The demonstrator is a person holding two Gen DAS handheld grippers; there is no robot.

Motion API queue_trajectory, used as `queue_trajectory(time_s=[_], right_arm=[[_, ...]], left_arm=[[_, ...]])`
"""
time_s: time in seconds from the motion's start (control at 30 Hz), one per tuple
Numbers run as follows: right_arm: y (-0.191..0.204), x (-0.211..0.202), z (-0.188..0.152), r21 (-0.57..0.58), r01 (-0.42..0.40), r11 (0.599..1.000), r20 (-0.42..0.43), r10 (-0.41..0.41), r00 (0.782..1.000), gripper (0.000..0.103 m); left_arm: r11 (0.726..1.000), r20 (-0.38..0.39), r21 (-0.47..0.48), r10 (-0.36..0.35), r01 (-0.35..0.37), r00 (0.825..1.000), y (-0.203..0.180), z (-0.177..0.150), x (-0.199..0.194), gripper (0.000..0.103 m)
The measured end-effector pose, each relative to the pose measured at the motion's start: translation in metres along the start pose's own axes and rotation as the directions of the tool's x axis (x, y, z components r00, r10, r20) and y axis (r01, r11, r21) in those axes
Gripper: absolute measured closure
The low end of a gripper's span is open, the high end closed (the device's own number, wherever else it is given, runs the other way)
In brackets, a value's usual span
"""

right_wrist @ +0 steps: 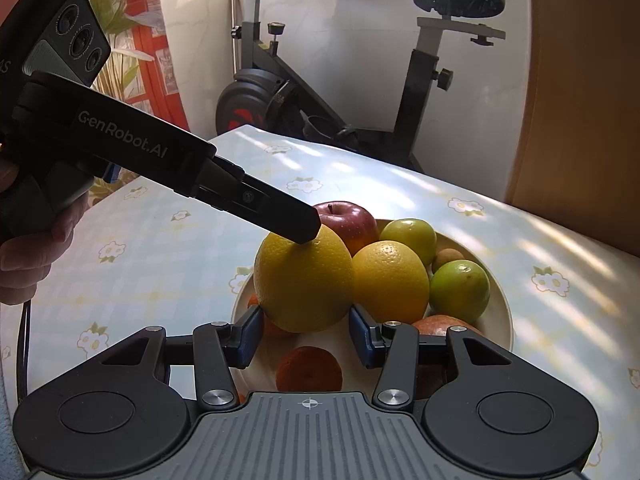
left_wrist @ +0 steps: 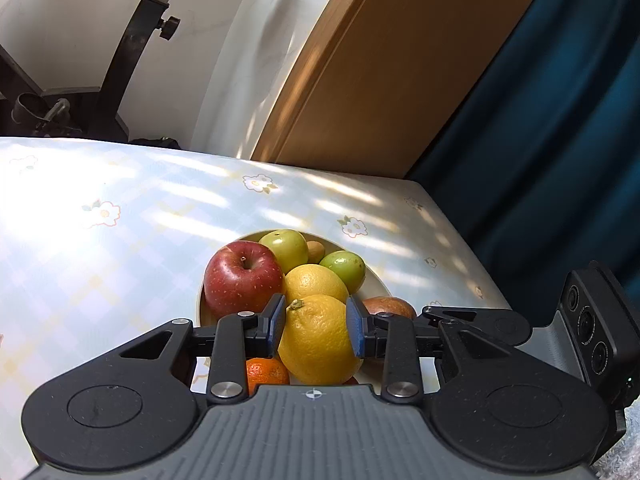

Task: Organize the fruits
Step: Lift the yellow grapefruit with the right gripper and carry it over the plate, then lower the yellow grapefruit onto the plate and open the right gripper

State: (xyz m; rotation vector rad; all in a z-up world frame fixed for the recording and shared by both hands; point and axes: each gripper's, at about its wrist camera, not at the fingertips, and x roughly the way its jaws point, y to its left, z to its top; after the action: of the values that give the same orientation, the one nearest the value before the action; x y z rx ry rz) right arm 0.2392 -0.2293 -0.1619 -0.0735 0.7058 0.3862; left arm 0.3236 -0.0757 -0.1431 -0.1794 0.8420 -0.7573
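Observation:
My left gripper [left_wrist: 316, 309] is shut on a large yellow orange [left_wrist: 318, 340], blue pads pressed on both its sides, above a cream plate [left_wrist: 380, 280]. On the plate lie a red apple [left_wrist: 240, 280], a second yellow orange [left_wrist: 316, 280], two green fruits [left_wrist: 286, 246], a mandarin [left_wrist: 266, 374] and a reddish fruit [left_wrist: 390, 306]. In the right wrist view the left gripper [right_wrist: 308, 232] reaches in from the left onto that orange [right_wrist: 304, 280]. My right gripper [right_wrist: 305, 320] stands open just short of it, over the plate [right_wrist: 504, 308] and mandarin [right_wrist: 308, 368].
A floral cloth covers the table [left_wrist: 100, 240], whose edge runs close at the right. Behind stand an exercise bike [right_wrist: 360, 92], a wooden door [left_wrist: 380, 80] and a dark blue curtain [left_wrist: 540, 140]. A person's hand [right_wrist: 28, 248] holds the left gripper.

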Motion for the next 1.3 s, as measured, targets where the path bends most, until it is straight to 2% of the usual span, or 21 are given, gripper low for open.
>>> queue_trajectory(time_s=[0.5,0.87,1.07,1.2,1.3], right_arm=[[0.000,0.010,0.004,0.000,0.007,1.000,-0.042,-0.007,0.999,0.059],[0.008,0.008,0.000,0.021,0.083,0.996,-0.041,-0.082,0.996,0.059],[0.007,0.001,-0.008,0.071,0.113,0.991,-0.022,-0.112,0.993,0.058],[0.008,-0.008,-0.014,0.102,0.137,0.985,0.011,-0.139,0.990,0.058],[0.005,-0.015,-0.019,0.145,0.143,0.979,0.037,-0.150,0.988,0.061]], left_arm=[[1.000,-0.014,0.004,0.030,-0.030,0.999,0.003,0.001,0.004,0.069],[0.996,0.020,0.013,0.093,-0.094,0.995,-0.003,-0.003,-0.014,0.069],[0.984,0.061,0.010,0.176,-0.176,0.983,-0.008,-0.012,-0.034,0.069],[0.971,0.099,0.019,0.234,-0.237,0.967,-0.013,-0.021,-0.046,0.069],[0.966,0.116,0.037,0.250,-0.256,0.961,-0.019,-0.029,-0.053,0.069]])
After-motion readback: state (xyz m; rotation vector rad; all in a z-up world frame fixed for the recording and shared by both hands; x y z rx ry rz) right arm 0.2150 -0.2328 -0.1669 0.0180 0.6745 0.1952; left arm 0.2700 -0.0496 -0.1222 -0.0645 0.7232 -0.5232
